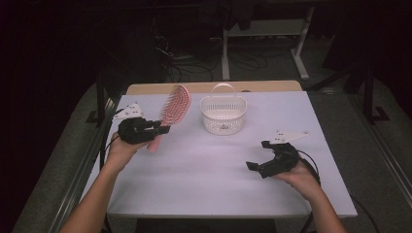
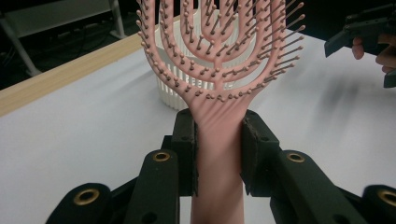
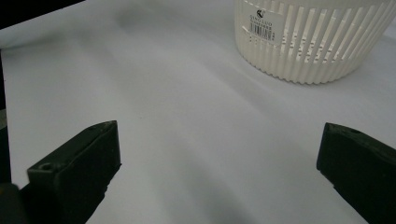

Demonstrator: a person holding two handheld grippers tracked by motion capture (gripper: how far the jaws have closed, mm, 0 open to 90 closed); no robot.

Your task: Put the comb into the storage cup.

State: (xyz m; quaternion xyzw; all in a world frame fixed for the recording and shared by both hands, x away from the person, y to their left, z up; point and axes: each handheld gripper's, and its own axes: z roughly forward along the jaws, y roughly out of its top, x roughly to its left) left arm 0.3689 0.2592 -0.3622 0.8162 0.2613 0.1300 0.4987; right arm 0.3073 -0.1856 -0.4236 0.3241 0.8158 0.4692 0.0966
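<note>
Pink hairbrush (image 2: 219, 70) clamped by the neck of its handle between the jaws of the left gripper (image 2: 218, 140), pads pressed flat on both sides, so closed only as far as the handle's width allows. Gripped low on the handle probably to leave the bristled head free, sticking up and away beyond the fingertips, tail of the handle running back under the jaws. Held lifted off the white table (image 1: 204, 170), head tilted toward the white slotted basket (image 1: 223, 115), which sits just past the brush head as seen along the jaws; likely lined up for a drop into it. Left forearm in from the bottom edge, wrist level, gripper pointing across toward the basket. Right gripper (image 1: 260, 156) well apart from the brush, jaws spread wide with nothing between them but bare table, basket (image 3: 310, 39) ahead of its fingertips; hand resting low near the table, seemingly waiting.
</note>
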